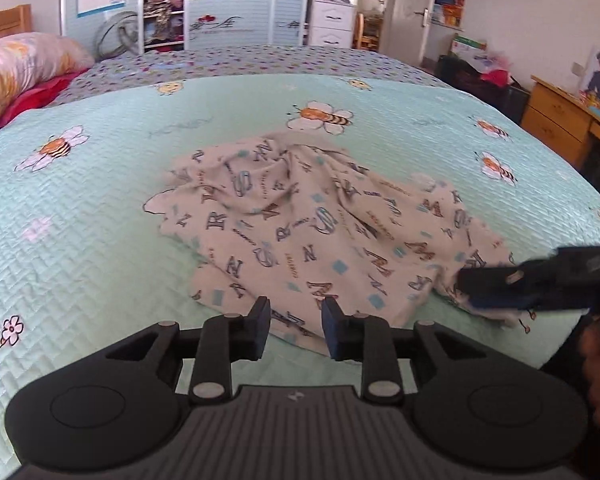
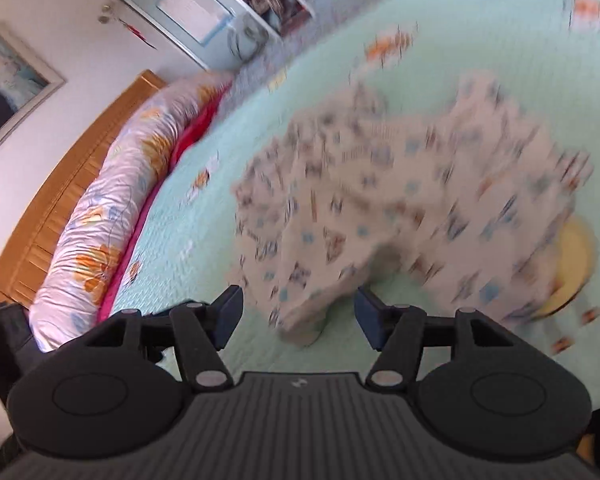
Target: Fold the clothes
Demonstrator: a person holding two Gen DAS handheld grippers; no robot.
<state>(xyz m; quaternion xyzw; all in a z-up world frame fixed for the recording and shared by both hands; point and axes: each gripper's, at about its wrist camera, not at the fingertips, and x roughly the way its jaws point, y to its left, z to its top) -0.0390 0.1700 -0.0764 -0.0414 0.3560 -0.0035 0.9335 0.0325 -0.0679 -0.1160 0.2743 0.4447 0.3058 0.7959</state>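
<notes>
A white garment (image 1: 300,232) printed with blue and brown letters lies crumpled in the middle of the mint-green bee-print quilt (image 1: 100,220). My left gripper (image 1: 296,328) hovers over the garment's near hem; its jaws stand apart and the pads touch no cloth. From the right edge my right gripper (image 1: 476,288) reaches in at the garment's right corner. In the blurred right wrist view the right gripper (image 2: 298,314) is wide open. The garment (image 2: 400,200) has a fold of its hem lying between the fingers, clear of both pads.
A flowered rolled duvet (image 2: 100,220) and a wooden headboard (image 2: 60,184) run along the bed's left side. Beyond the bed stand a blue wardrobe (image 1: 228,4), a white drawer unit (image 1: 332,20) and a door (image 1: 408,8). A wooden desk (image 1: 560,116) is at the right.
</notes>
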